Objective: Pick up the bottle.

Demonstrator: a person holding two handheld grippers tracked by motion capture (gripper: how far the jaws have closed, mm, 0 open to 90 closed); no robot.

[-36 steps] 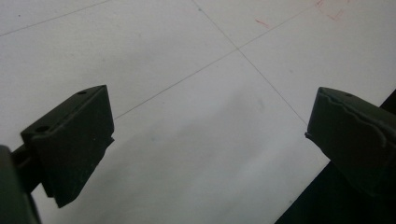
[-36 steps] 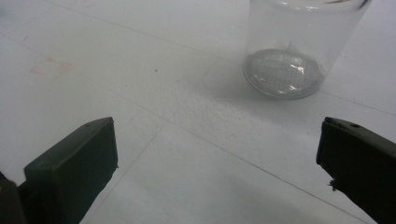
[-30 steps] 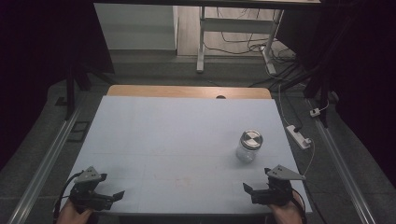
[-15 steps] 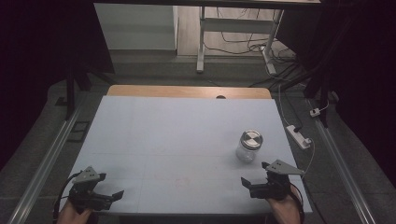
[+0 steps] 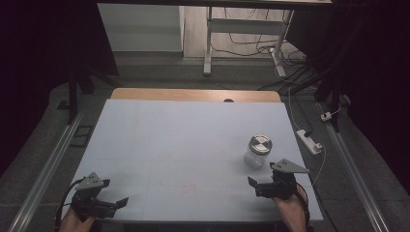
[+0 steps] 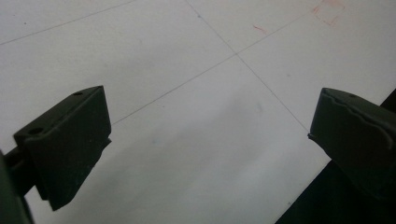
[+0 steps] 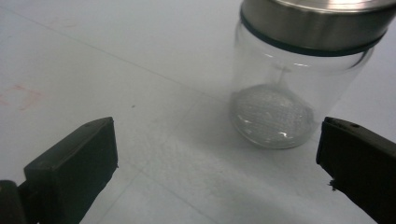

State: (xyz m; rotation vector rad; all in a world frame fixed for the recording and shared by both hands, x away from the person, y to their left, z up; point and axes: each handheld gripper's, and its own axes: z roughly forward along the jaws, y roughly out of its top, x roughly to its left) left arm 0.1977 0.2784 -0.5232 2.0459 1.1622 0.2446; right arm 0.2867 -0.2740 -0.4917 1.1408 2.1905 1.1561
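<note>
Looks like a lab or test room where I work. My worktop (image 5: 159,140) is a plain white sheet ruled with thin lines, over a wood board (image 5: 193,94). Dark curtains (image 5: 43,53) hang on both sides. Loose cables (image 5: 251,41) lie on the floor round a metal stand (image 5: 209,38), a power strip (image 5: 309,141) beside the worktop, floor rails (image 5: 43,169) along it.

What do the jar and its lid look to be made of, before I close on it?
Jar: clear glass by the look, since the table shows through the wall and its thick base catches glints; clear plastic cannot be ruled out. Lid: brushed metal, silver with a soft streaked sheen, over a dark band at its lower edge, perhaps a seal. The jar looks empty.
</note>
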